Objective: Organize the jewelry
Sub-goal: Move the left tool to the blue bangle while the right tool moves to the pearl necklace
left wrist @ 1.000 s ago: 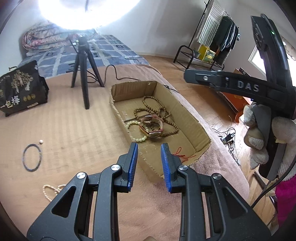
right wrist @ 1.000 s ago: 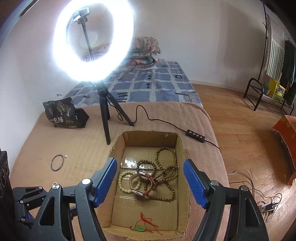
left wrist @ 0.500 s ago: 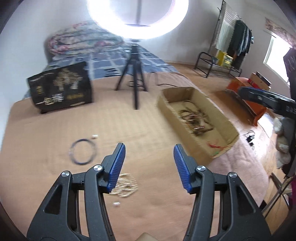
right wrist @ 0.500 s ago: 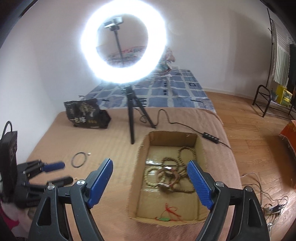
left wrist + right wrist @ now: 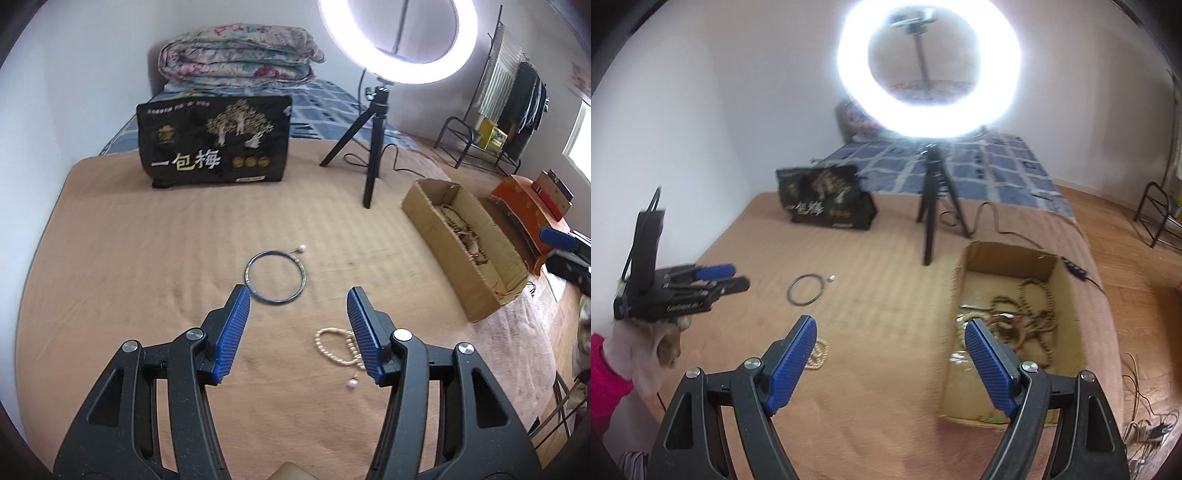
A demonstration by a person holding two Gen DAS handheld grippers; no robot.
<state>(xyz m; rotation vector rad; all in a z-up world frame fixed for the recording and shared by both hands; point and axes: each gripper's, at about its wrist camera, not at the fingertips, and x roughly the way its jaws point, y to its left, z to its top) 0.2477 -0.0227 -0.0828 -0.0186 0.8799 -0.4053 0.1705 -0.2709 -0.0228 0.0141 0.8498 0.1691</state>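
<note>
Left gripper (image 5: pixel 297 328) swung from box (image 5: pixel 436 218) to blanket, jaws apart above pearl bracelet (image 5: pixel 338 345), near dark ring (image 5: pixel 276 277); right gripper (image 5: pixel 890 363) jaws apart beside box

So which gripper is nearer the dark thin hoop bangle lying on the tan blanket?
Left. The left gripper hovers open just short of the dark thin hoop bangle; the right gripper is open farther back, nearer the cardboard box.
</note>
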